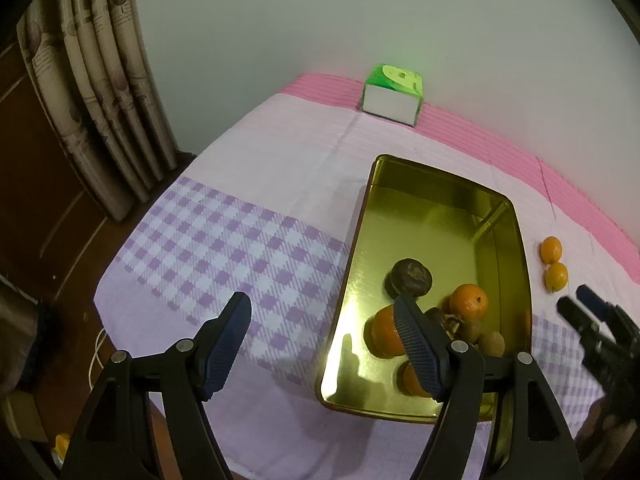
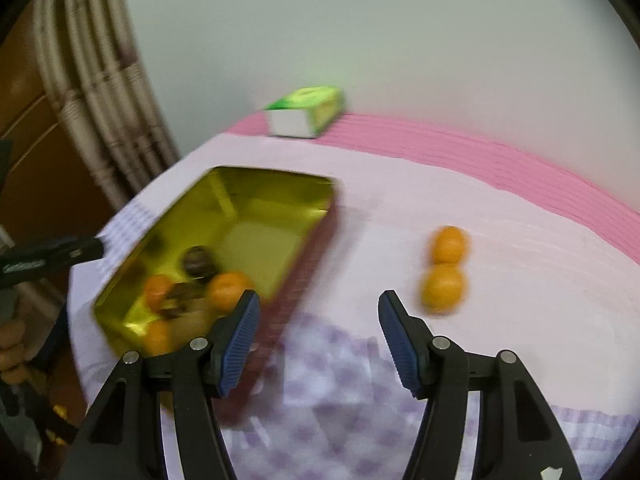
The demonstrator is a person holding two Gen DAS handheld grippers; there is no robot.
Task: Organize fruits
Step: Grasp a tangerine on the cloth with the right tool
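tin [image 1: 436,196] holds several oranges and dark fruits; two oranges [image 2: 444,268] left out, right of it. left gripper [image 1: 320,344] open, empty. right gripper [image 2: 316,336] open, empty.

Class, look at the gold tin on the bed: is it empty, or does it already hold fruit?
It holds fruit. Inside the gold tin lie oranges and darker fruits, all at its near end. Two more oranges sit outside, on the cloth.
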